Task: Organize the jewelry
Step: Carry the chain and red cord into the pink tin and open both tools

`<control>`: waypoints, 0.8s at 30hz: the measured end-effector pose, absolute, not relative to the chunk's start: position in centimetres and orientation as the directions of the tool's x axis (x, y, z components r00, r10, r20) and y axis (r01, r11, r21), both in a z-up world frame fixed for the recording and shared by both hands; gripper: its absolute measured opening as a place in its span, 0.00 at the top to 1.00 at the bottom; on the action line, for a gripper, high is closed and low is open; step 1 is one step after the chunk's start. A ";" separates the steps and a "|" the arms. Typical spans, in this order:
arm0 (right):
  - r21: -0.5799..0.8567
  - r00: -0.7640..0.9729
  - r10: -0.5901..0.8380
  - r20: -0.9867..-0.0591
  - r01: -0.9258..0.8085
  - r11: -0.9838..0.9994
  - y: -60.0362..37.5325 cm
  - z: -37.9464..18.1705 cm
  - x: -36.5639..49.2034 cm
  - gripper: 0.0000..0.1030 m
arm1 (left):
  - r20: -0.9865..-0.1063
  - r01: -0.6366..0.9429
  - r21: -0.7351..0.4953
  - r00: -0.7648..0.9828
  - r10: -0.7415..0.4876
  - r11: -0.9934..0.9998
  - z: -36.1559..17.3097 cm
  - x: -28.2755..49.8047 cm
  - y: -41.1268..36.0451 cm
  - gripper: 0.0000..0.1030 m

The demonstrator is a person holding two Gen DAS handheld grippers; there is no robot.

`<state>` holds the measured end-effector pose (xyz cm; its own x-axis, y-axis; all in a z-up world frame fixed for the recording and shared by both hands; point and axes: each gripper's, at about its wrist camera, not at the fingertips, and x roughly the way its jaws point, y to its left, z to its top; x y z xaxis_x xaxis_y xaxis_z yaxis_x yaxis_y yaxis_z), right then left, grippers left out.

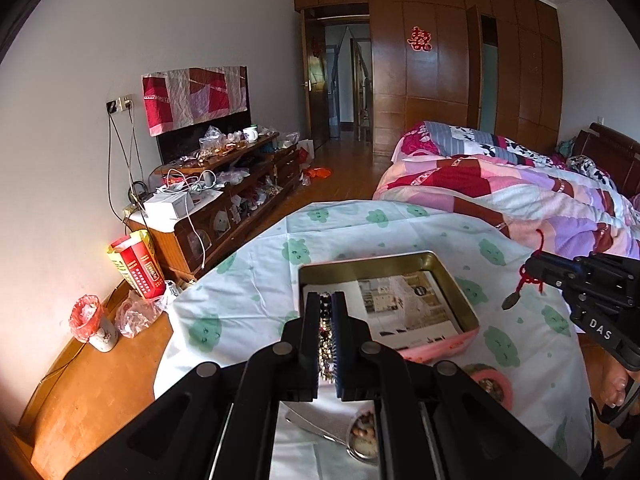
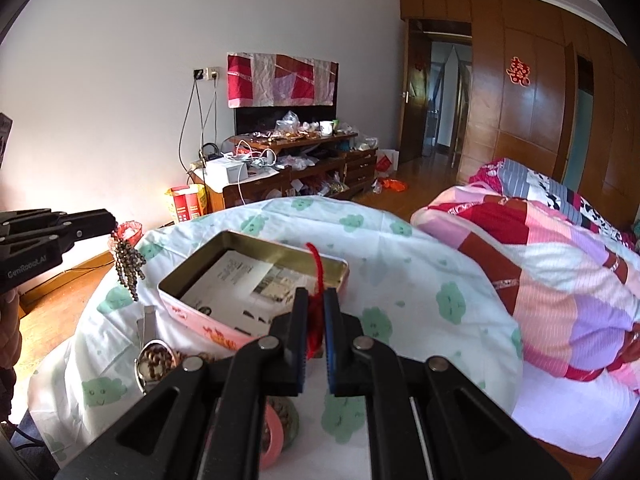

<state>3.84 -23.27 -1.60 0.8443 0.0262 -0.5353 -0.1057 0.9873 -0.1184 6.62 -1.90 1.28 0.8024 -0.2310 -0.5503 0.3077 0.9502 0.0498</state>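
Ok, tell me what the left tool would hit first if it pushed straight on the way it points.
Probably the open tin: the left tool, shut on a beaded bracelet, points down at the tin's near left corner and its paper lining. Depth is unclear, so it might pass over the rim.

A: In the left wrist view, the bead bracelet (image 1: 325,334) sits between the fingers of the left gripper (image 1: 325,304), so most of it is hidden. How it ends below, I cannot tell.

B: And the small pink bowl (image 1: 496,384)?

A: The gripper frame covers its left part. The beads inside are too small to name. A metal cup (image 1: 362,436) under the frame shows only partly.

B: In the right wrist view?

A: The red cord (image 2: 316,300) goes down between the fingers of the right gripper (image 2: 316,304); its pendant is not visible there. The paper (image 2: 236,284) in the tin box (image 2: 256,240) has print too small to read.
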 end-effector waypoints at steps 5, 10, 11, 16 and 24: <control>-0.117 0.843 0.029 -0.537 -0.109 0.987 -23.3 -1.3 5.6 0.91 | -0.543 0.296 0.072 0.813 -0.211 0.952 1.9 8.2 -2.1 0.96; -0.112 0.841 0.034 -0.539 -0.112 0.987 -23.2 -1.0 7.4 0.91 | -0.540 0.281 0.104 0.821 -0.183 0.954 1.8 9.9 -2.7 0.96; -0.110 0.841 0.036 -0.540 -0.113 0.987 -23.2 -1.0 7.6 0.91 | -0.541 0.280 0.111 0.822 -0.178 0.954 1.8 10.1 -2.9 0.96; -0.138 0.832 0.023 -0.554 -0.119 0.983 -22.2 -1.4 9.6 0.91 | -0.553 0.268 0.127 0.818 -0.156 0.955 1.3 12.1 -3.5 0.96; -0.149 0.815 0.005 -0.580 -0.112 0.983 -21.7 -2.8 11.8 0.91 | -0.571 0.265 0.151 0.810 -0.135 0.952 0.2 14.1 -5.0 0.96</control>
